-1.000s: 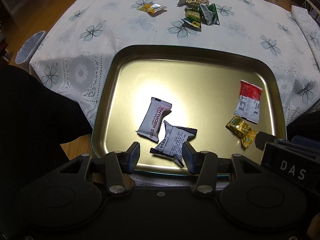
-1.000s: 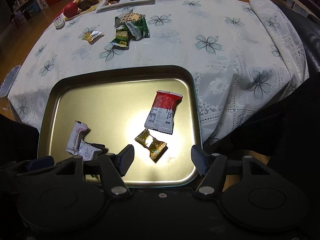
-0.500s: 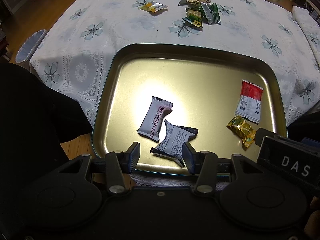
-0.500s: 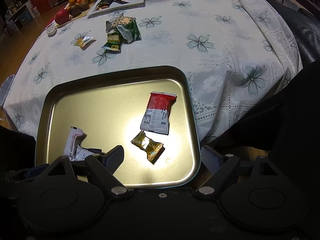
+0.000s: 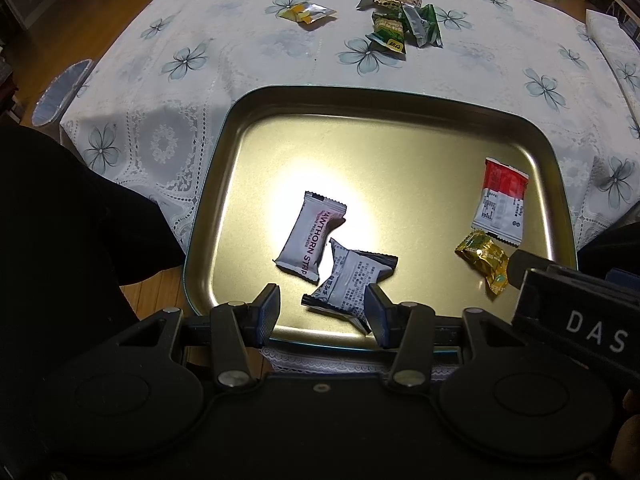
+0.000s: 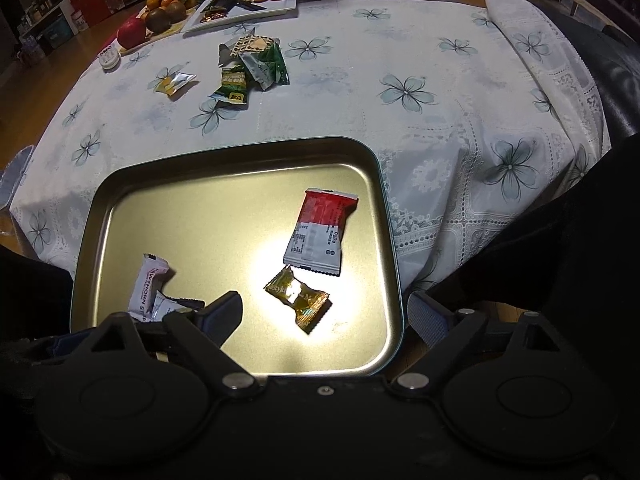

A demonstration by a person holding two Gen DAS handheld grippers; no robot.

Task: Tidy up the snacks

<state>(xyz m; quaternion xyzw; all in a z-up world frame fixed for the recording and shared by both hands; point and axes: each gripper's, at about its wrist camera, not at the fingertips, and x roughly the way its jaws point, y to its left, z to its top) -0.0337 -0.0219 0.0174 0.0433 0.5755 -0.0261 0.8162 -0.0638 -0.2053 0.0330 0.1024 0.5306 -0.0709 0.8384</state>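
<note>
A gold metal tray [image 5: 360,94] lies at the near edge of the flowered tablecloth. It holds a white hawthorn strip packet [image 5: 310,236], a grey-and-black packet [image 5: 352,280], a red-and-white packet [image 5: 500,204] and a gold candy [image 5: 484,260]. My left gripper [image 5: 322,314] hovers open over the grey-and-black packet, its pads not pressing it. My right gripper [image 6: 326,316] is over the tray's [image 6: 240,152] right part with its jaws opening wide. The gold candy [image 6: 298,298] lies loose on the tray between them, beside the red-and-white packet [image 6: 320,236].
Several green packets [image 6: 256,68] and a yellow-and-silver packet [image 6: 174,82] lie loose farther back on the cloth. Fruit [image 6: 160,16], a white plate [image 6: 244,8] and a small round tin [image 6: 109,58] sit at the far edge. A person's dark clothing flanks the tray.
The right gripper's jaws have spread much wider around the gold candy, which stays on the tray. The left gripper and the packets under it have not moved.
</note>
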